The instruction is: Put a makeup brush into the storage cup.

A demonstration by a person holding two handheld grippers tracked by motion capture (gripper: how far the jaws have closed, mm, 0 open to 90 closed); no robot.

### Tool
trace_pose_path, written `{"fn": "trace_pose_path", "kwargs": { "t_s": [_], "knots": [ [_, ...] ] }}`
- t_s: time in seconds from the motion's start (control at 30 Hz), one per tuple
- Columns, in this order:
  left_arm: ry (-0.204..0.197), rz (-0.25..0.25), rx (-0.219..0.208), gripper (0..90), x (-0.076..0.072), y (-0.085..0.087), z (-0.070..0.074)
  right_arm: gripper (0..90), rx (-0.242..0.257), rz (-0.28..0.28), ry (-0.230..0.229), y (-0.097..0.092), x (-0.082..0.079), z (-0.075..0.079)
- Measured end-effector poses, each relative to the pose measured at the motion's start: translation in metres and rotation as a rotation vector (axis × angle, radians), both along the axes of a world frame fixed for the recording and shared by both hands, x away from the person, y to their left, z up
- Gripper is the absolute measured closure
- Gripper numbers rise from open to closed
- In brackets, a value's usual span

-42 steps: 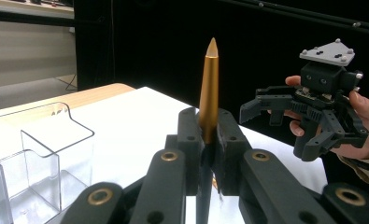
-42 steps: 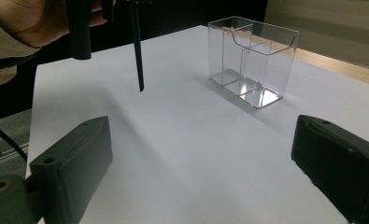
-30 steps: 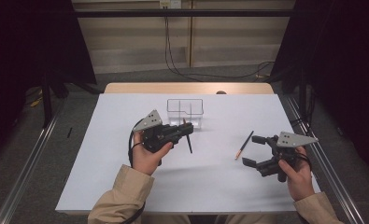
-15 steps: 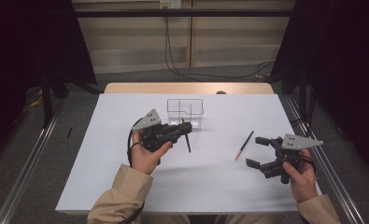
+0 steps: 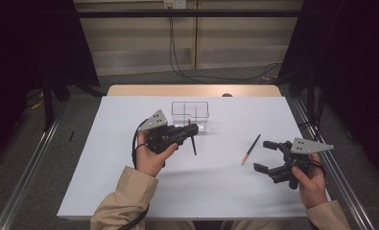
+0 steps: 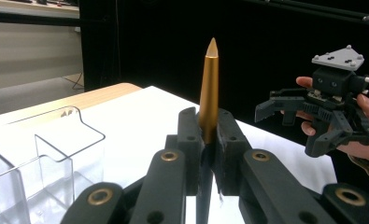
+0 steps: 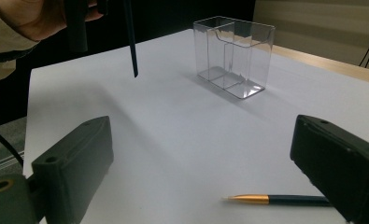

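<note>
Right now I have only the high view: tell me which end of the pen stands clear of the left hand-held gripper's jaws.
Observer: In the left gripper view, the held pen shows its gold pointed end above the shut left hand-held gripper.
Operator: Check the clear box.
Observer: The right gripper view shows both compartments of the clear box empty.
Operator: Report the other pen.
Observer: The second pen lies flat on the table in front of the open right hand-held gripper, with a gold tip too.

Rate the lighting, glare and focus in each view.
High view: white table evenly lit, surroundings black. Left gripper view: gold pen tip sharp with a soft sheen, the near tool links blurred. Right gripper view: clear box shows faint glints; the near jaws are soft.
</note>
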State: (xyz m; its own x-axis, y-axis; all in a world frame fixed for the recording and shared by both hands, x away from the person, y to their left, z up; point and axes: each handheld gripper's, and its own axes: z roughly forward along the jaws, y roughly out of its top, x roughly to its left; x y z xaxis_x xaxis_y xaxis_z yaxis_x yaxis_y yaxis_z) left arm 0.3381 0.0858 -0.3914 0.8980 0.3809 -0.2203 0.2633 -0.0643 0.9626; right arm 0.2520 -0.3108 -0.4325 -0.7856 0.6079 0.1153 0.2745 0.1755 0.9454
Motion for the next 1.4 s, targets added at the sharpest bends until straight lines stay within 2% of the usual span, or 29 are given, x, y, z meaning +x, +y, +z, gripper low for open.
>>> {"fn": "trace_pose_path", "kwargs": {
  "t_s": [0.43,1.4],
  "knots": [
    [-0.008,0.011,0.032,83.0,0.016,-0.011,0.009,5.4,0.008,-0.001,0.001,-0.001,0.0,0.001],
    [-0.024,0.048,0.055,83.0,0.047,-0.026,0.032,5.2,0.02,-0.004,0.0,-0.004,-0.002,0.002]
  ]
}}
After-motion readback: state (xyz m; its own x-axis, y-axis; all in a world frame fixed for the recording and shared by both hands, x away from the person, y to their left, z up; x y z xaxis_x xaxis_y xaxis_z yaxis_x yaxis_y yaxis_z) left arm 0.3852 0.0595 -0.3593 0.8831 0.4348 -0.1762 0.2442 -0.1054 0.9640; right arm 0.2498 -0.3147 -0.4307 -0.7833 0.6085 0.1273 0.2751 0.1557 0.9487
